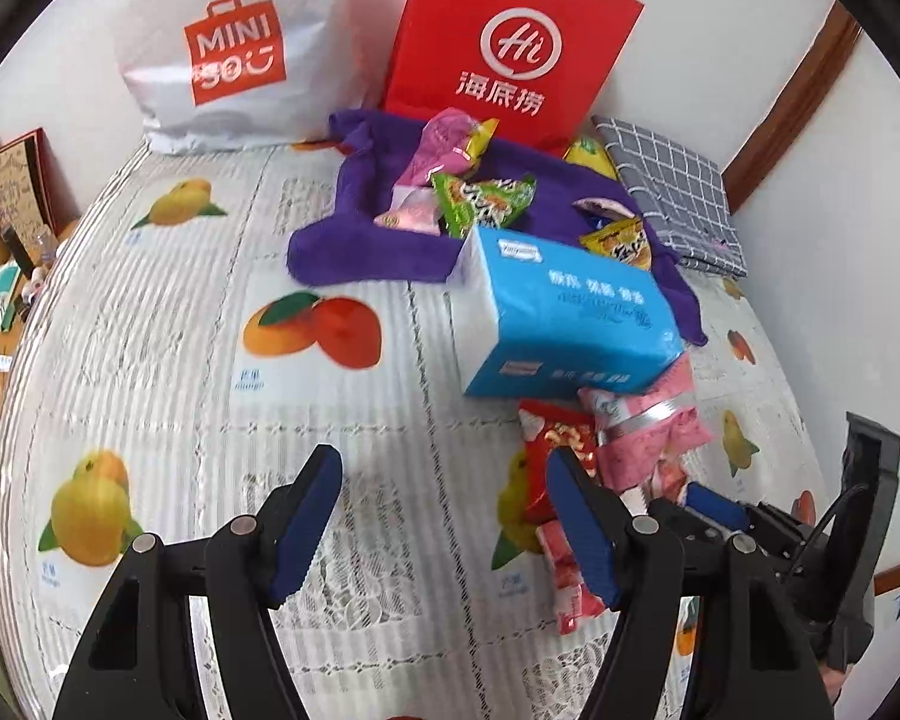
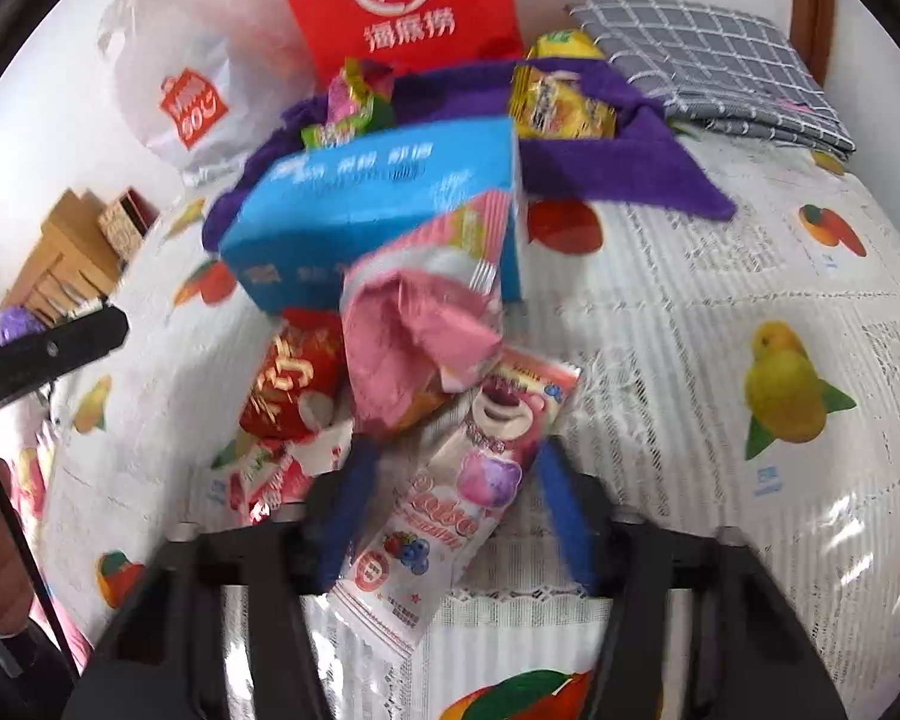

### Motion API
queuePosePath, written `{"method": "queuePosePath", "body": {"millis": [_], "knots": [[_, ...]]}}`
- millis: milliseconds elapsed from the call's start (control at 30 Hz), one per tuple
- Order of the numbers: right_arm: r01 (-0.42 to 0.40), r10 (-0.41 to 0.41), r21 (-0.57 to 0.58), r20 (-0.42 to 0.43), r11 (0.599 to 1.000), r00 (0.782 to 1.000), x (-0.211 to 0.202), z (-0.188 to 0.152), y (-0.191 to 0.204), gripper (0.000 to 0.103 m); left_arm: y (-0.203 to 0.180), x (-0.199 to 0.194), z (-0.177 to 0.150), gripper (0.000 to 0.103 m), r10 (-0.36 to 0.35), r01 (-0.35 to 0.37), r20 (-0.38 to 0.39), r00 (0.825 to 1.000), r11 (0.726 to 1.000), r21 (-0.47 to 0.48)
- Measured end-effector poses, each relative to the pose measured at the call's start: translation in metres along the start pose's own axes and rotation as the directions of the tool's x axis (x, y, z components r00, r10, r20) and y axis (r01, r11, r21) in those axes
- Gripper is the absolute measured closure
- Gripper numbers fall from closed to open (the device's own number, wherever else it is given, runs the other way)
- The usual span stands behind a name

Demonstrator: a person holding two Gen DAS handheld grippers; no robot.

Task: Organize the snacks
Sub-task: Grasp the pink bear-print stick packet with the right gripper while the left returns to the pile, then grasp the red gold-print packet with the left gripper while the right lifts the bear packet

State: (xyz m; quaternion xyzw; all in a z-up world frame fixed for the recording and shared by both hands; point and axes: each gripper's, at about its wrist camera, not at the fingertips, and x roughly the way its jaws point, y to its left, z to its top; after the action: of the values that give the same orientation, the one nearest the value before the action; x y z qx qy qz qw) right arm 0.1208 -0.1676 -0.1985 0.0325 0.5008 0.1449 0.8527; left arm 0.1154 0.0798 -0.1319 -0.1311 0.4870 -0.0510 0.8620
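A berry snack packet (image 2: 444, 498) is straddled by the right gripper (image 2: 450, 504), its fingers not visibly pressing. The left gripper (image 1: 444, 528) is held unclenched above the bench (image 1: 180, 360).

You are looking down at a table (image 1: 168, 360) covered by a white lace cloth printed with fruit, and it is carrying everything here. Straight ahead of your left gripper (image 1: 444, 522), a purple towel (image 1: 366, 240) is lying spread on the cloth, with a blue tissue pack (image 1: 564, 318) sitting just nearer, partly over its edge. Behind the towel, a white shopping bag (image 1: 234, 54) and a red paper bag (image 1: 510, 42) are standing against the wall. Ahead to the right, a folded grey checked cloth (image 1: 672, 192) is resting. Snack packets (image 1: 576, 480) are lying heaped just right of that gripper.
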Motion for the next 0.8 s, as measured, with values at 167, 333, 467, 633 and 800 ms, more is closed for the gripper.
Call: {"method": "queuePosePath", "body": {"millis": [167,333,467,633,800], "knots": [[0.034,-0.034,-0.011,0.028,0.999,0.999,-0.013,-0.005,-0.020,0.066,0.000,0.001,-0.004,0.034,0.003,-0.003,-0.005,1.000,1.000,0.005],[0.053,-0.053,-0.002,0.021,0.999,0.998,-0.012,-0.005,-0.043,0.065,-0.010,0.008,-0.006,0.034,-0.005,0.005,-0.019,1.000,1.000,0.016],[0.058,-0.058,-0.004,0.056,0.998,0.997,-0.004,-0.004,-0.045,0.064,-0.021,0.015,-0.012,0.034,0.001,0.001,-0.040,0.999,0.999,0.044],[0.092,-0.087,-0.040,0.107,0.995,0.991,0.002,-0.001,-0.044,0.072,-0.032,0.020,-0.017,0.034,0.012,-0.009,-0.044,0.999,0.997,0.080],[0.151,-0.140,-0.071,0.137,0.986,0.981,0.001,0.003,-0.058,0.078,-0.048,0.039,-0.014,0.034,0.004,0.002,-0.055,0.998,0.995,0.099]]}}
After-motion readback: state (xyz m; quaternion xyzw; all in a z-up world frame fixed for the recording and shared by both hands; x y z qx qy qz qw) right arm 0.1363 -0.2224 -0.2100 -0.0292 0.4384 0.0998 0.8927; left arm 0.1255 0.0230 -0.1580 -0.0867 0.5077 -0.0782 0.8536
